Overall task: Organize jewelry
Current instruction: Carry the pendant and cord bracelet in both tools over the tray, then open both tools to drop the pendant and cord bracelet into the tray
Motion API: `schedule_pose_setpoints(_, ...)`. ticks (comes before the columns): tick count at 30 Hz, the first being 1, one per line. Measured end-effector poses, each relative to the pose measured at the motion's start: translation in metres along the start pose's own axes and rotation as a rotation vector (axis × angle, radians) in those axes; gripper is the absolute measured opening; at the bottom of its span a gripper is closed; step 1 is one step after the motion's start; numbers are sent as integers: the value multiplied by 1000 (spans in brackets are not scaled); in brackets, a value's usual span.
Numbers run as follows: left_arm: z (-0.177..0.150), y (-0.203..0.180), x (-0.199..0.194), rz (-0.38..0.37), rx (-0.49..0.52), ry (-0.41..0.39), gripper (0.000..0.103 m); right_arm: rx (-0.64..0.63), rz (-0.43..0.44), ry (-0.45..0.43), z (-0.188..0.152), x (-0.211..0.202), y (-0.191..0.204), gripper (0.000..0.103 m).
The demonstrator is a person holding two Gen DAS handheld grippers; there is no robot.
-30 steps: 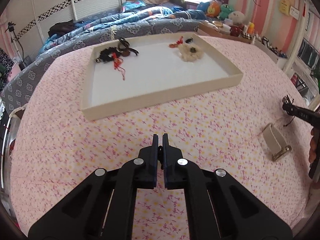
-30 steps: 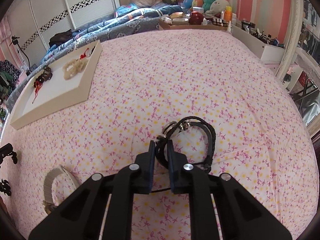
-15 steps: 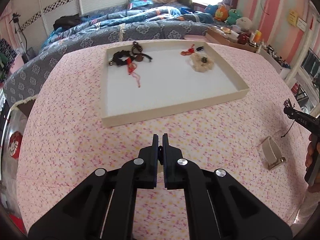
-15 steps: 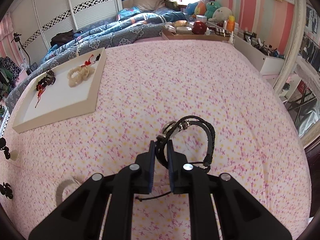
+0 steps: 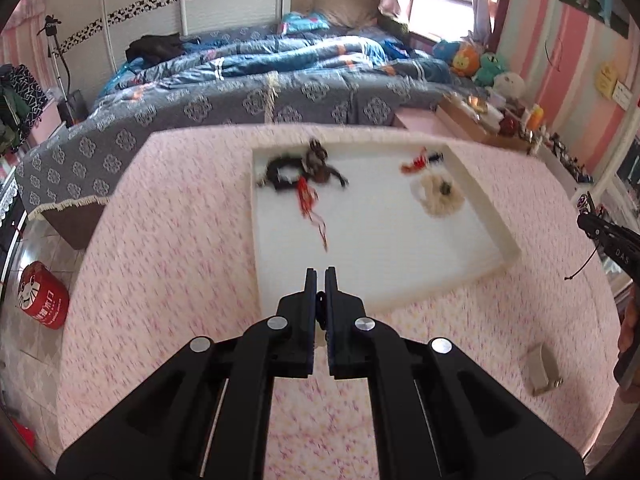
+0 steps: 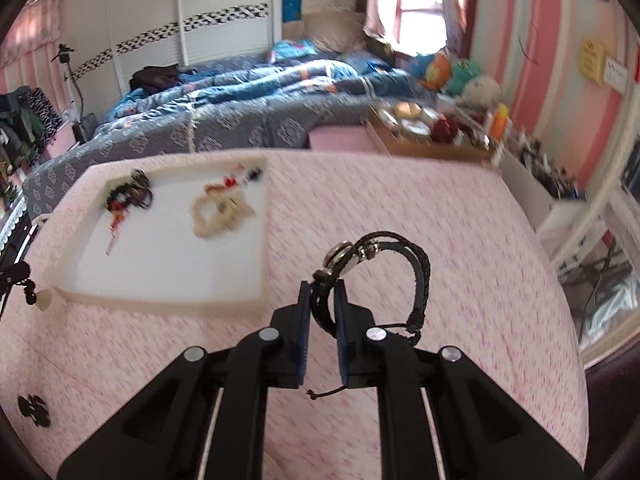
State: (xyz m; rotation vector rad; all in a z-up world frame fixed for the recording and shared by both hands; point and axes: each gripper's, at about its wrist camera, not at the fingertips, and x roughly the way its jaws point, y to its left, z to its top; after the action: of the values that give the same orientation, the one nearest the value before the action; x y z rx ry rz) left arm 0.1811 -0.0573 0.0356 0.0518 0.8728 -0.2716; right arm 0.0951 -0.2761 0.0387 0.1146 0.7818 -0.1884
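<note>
So my right gripper (image 6: 323,294) was clamped on the black braided bracelet (image 6: 416,276), which arched up and off to the right of the jaws, clasp end on top. The white tray (image 6: 262,240) lay ahead and to the left, its near-right corner just past the fingertips, long side running away from me. The left gripper (image 5: 320,280) was pinched on something small and dark I couldn't make out, sitting right at the tray's near rim. Plenty of bare tray floor in front of the cream beads (image 6: 218,212); the pink bedspread (image 6: 460,240) was clear too.
</note>
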Motion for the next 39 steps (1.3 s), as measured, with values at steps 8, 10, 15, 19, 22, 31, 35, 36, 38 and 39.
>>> schedule_pose_setpoints(8, 52, 18, 24, -6, -23, 0, 2, -41, 54, -42, 58, -2, 39, 11)
schedule_pose_setpoints(10, 59, 20, 39, -12, -26, 13, 2, -46, 76, -37, 70, 3, 48, 11)
schedule_pose_setpoints(15, 71, 20, 93, -29, -17, 73, 2, -66, 98, 23, 90, 41, 78, 11)
schedule_pose_setpoints(19, 72, 17, 130, -2, -13, 126, 2, -76, 105, 91, 89, 84, 96, 11)
schedule_pose_setpoints(22, 71, 19, 151, 15, -14, 149, 2, -102, 78, 132, 82, 109, 106, 11)
schedule_pose_setpoints(31, 79, 32, 176, 58, -32, 166, 2, -116, 36, 243, 71, 174, 114, 11)
schedule_pose_setpoints(35, 88, 43, 185, 114, -41, 170, 2, -135, 24, 246, 69, 180, 119, 11)
schedule_pose_setpoints(36, 90, 45, 187, 122, -48, 175, 2, -137, 21, 247, 70, 181, 120, 11)
schedule_pose_setpoints(38, 94, 48, 191, 130, -52, 179, 3, -130, 21, 249, 73, 184, 119, 12)
schedule_pose_setpoints(39, 97, 49, 195, 135, -51, 180, 3, -125, 23, 250, 76, 186, 117, 12)
